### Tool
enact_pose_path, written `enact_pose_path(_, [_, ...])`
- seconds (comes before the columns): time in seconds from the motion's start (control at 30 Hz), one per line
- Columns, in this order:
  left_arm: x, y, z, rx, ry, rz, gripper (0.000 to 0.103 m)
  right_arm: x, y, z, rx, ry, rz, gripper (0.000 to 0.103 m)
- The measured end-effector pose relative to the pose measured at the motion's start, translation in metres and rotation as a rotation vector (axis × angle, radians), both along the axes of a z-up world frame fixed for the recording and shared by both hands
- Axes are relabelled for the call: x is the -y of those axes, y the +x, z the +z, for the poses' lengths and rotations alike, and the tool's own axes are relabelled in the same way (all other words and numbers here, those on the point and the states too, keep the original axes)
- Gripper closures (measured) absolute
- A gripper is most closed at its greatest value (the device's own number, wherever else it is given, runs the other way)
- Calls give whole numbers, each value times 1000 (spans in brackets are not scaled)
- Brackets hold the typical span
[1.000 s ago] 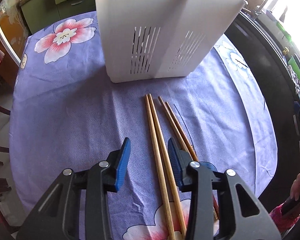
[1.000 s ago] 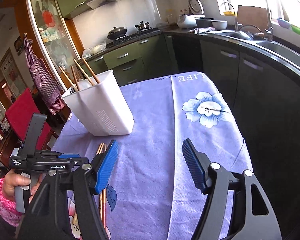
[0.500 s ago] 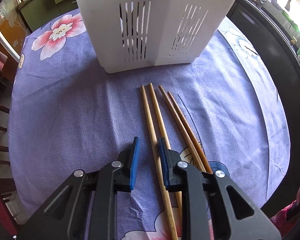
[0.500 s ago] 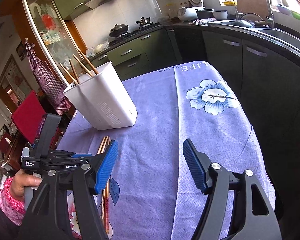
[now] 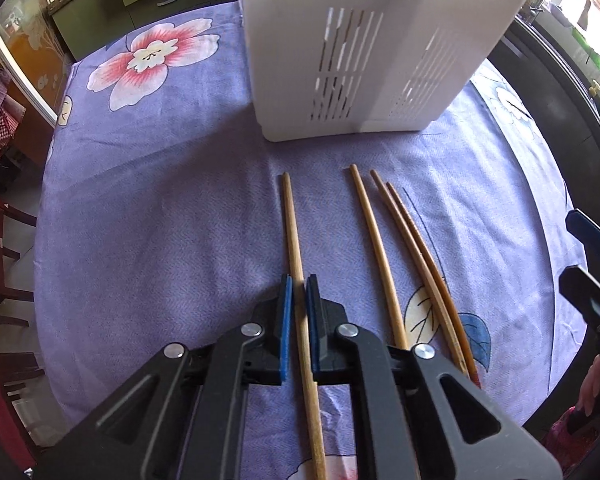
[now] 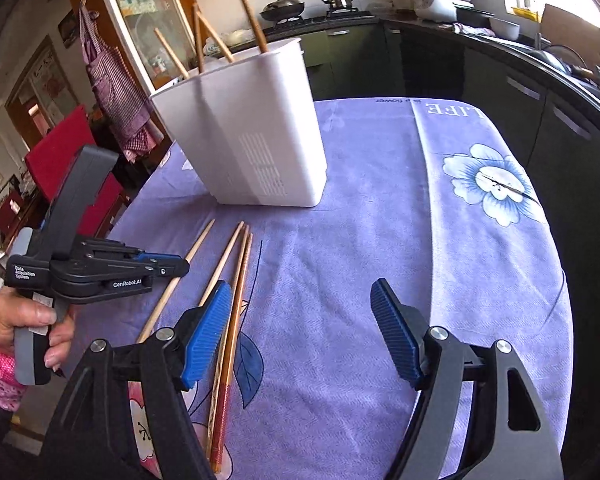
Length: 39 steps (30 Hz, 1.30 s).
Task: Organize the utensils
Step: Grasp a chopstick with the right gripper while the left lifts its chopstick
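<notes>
My left gripper (image 5: pixel 298 284) is shut on a pale wooden chopstick (image 5: pixel 294 236) that now lies apart from the others, its tip toward the white slotted utensil holder (image 5: pixel 364 48). Three more chopsticks (image 5: pixel 396 240) lie to its right on the purple cloth. In the right wrist view the left gripper (image 6: pixel 176 268) holds that chopstick (image 6: pixel 196 246) low over the table. The holder (image 6: pixel 252 128) has several chopsticks standing in it (image 6: pixel 250 12). My right gripper (image 6: pixel 300 312) is open and empty above the cloth, right of the loose chopsticks (image 6: pixel 236 280).
The table carries a purple flowered cloth (image 6: pixel 440 240). Dark kitchen counters and a sink (image 6: pixel 548 64) run along the right. Red chairs (image 6: pixel 60 148) stand at the left. The right gripper's fingers show at the left wrist view's right edge (image 5: pixel 592 240).
My left gripper closed from wide open onto the leftmost chopstick and shifted it left, away from the other three. The right gripper came lower and nearer the holder, still open.
</notes>
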State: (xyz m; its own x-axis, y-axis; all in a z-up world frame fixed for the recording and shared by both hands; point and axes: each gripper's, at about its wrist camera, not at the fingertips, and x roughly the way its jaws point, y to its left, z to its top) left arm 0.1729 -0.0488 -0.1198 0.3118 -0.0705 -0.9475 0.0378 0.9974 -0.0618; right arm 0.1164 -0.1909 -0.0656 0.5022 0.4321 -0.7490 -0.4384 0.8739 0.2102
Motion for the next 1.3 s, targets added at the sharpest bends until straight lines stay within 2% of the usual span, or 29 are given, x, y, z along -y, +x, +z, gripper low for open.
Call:
enact_pose_path(0.07, [-8,-2,2,4,-5,6,96,-20,4,-10,-1,-57,35,39])
enact_pose_path(0.1, [-11,-2,3,7,-7,6,96,-28,7,-16,-8,-83,49,48])
enact_pose_path(0.2, [-14,-3,7,22,-14,11,96,-45,16,-33,-30,-125,61,63])
enact_pose_path(0.33, [-28,-10,18,52,-18,15,96,-52,25,-43,-48,-124,54,70])
enact_pose_path(0.4, [-29,-10,21,65,-24,18,96,-57,27,-45,-46,-131,59,70])
enact_pose_path(0.47, [-32,-13,26,85,-24,20,96,-61,28,-46,-48,-141,70,76])
enact_pose_path(1.0, [-43,-39,68,209,-55,17,97,-89,24,-49,-33,-211,105,76])
enact_pose_path(1.3, [-46,-40,68,204,-57,13,97,-89,23,-54,-46,-243,84,76])
